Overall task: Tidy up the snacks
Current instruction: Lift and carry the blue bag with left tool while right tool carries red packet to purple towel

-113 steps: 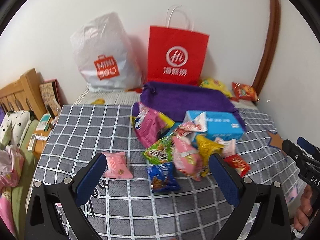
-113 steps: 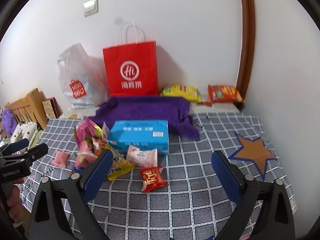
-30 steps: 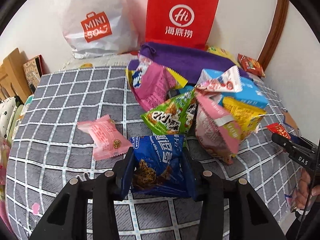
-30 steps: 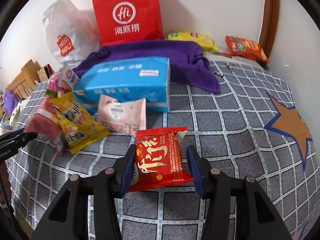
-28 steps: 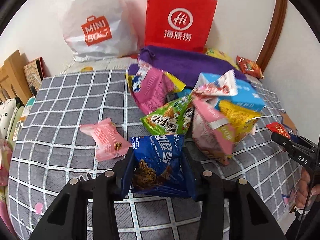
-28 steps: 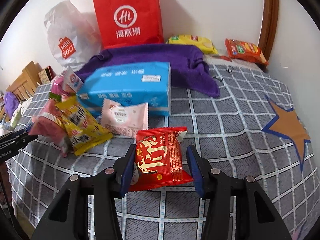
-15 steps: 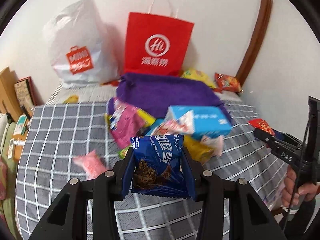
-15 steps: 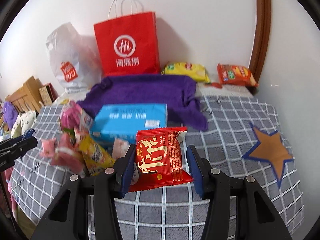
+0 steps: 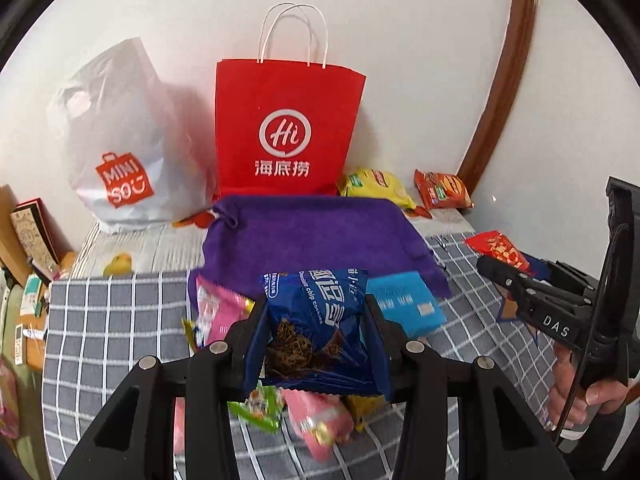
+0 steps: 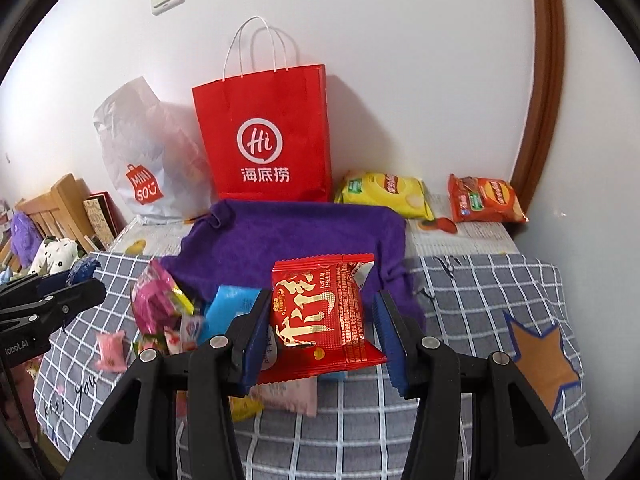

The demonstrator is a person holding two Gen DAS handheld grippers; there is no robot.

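My left gripper [image 9: 316, 344] is shut on a blue chocolate chip cookie packet [image 9: 320, 320] and holds it high above the snack pile [image 9: 304, 416]. My right gripper [image 10: 324, 336] is shut on a red snack packet [image 10: 320, 316], also lifted above the bed. It shows in the left wrist view [image 9: 500, 252] too. A red paper bag [image 9: 284, 128] stands open against the wall behind a purple towel [image 9: 316, 236]. A blue box [image 9: 404, 304] lies among the loose packets.
A white Miniso plastic bag [image 9: 120, 148] stands left of the red bag. A yellow chip bag [image 10: 384, 192] and an orange chip bag [image 10: 484, 200] lie at the back right. A grey checked cover [image 10: 480, 304] with a star patch [image 10: 540, 356] covers the bed. A wooden headboard [image 10: 60, 204] is left.
Both grippers have risen and pulled back with their packets, from table height to well above the pile. The red bag and wall fill more of each view now.
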